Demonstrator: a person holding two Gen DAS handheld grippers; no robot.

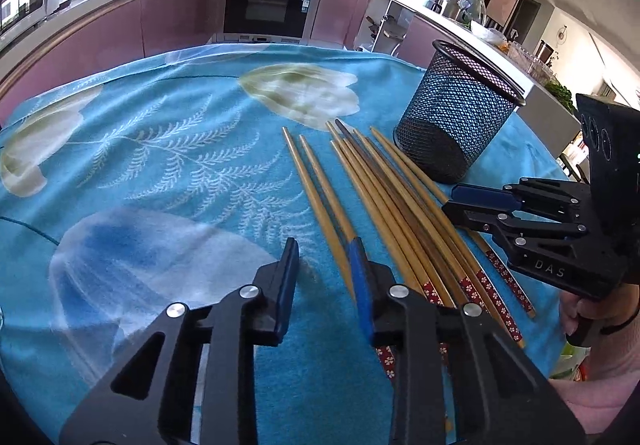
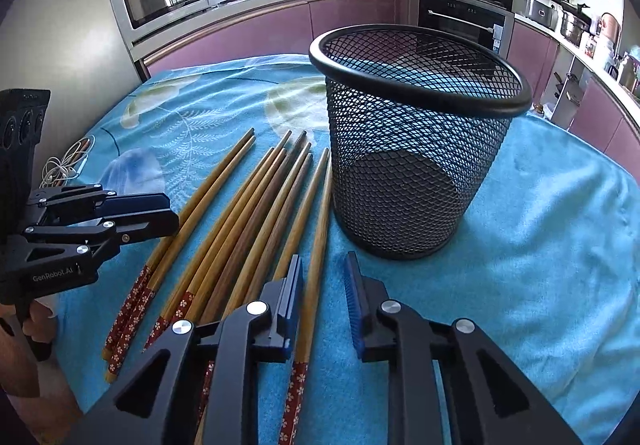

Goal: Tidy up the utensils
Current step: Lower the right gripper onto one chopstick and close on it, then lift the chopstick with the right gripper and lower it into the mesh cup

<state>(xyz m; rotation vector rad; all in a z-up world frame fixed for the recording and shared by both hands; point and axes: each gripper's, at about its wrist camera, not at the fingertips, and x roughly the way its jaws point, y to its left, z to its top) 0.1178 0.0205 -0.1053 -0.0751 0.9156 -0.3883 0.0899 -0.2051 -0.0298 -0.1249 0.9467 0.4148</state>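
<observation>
Pick stage, nothing lifted yet. Chopsticks [image 2: 256,205] lie fanned flat on the table [image 2: 540,245], just left of the empty mesh holder [image 2: 416,149], tips pointing away.

Left gripper [image 1: 324,269]: jaws apart, nothing between them, right finger over the leftmost sticks.

Right gripper [image 2: 322,277]: narrowly open, empty, hovering over the stick nearest the holder.

Next, I'd guess: straddle one stick, clamp, tip upright, drop into holder.

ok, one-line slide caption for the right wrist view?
Empty black mesh cup upright on blue floral cloth, wooden chopsticks fanned beside it, both claws low over them.
</observation>
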